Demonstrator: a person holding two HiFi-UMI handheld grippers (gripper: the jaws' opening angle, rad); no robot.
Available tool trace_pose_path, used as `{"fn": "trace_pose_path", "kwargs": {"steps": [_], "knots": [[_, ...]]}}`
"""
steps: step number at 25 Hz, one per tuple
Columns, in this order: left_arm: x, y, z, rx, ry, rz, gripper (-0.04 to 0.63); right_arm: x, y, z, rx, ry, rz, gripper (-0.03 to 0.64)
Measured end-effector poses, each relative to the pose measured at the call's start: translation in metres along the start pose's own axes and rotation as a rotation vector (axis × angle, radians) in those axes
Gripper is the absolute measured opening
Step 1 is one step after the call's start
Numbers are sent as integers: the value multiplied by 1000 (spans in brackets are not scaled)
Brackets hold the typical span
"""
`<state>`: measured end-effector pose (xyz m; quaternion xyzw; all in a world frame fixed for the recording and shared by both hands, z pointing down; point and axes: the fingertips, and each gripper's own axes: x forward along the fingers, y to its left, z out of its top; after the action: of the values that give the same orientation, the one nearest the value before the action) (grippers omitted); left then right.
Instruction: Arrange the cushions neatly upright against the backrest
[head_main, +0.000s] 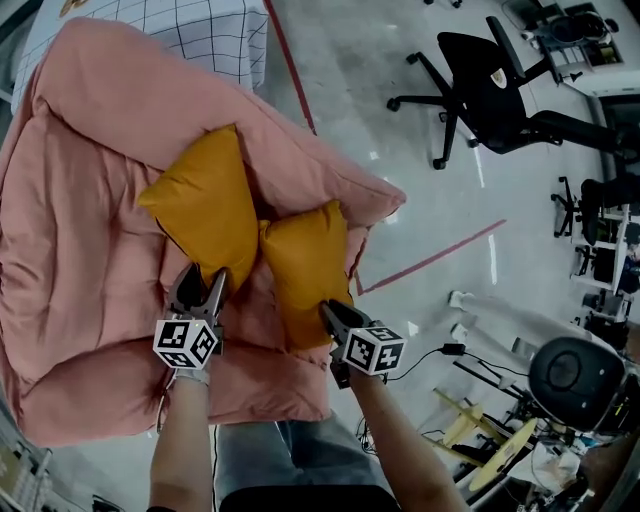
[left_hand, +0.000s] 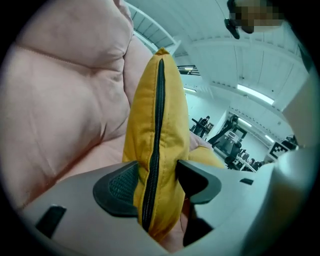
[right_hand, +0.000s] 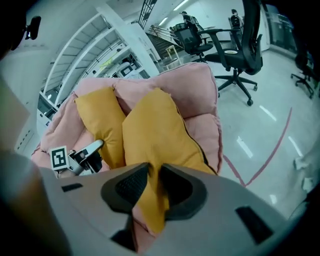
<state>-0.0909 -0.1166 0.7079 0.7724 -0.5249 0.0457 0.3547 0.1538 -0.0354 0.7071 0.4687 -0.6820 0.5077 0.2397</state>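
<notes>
- The left cushion (head_main: 205, 205) stands on edge against the pink backrest (head_main: 130, 100), and the right cushion (head_main: 310, 265) leans there just beside it.
- The left gripper (head_main: 200, 285) has wide jaws pressing the zip edge.
- The right gripper (head_main: 332, 310) pinches the right cushion's corner.
- It seems best to seat both bases snug to the backrest and level the tops before letting go.

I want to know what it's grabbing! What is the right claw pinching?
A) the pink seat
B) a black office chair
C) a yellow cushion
C: in the right gripper view, the right claw is closed on the bottom corner of the right yellow cushion.
</notes>
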Motion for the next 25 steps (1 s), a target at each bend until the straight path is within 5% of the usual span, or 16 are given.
{"fn": "trace_pose_path", "kwargs": {"steps": [5,11,17,25], "knots": [[-8,0,-5,7,69,15,275,-13,26,18,-38,40,60,219],[-37,-16,3,-20,67,7,275,-11,112,88,-332,-84,185,248],[-81,-39,-4,4,76,6,275,59,196,142,-549,-131,234,357],[-132,-37,-4,-69,-12,61,275,116,221,143,-610,-76,228,343]]}}
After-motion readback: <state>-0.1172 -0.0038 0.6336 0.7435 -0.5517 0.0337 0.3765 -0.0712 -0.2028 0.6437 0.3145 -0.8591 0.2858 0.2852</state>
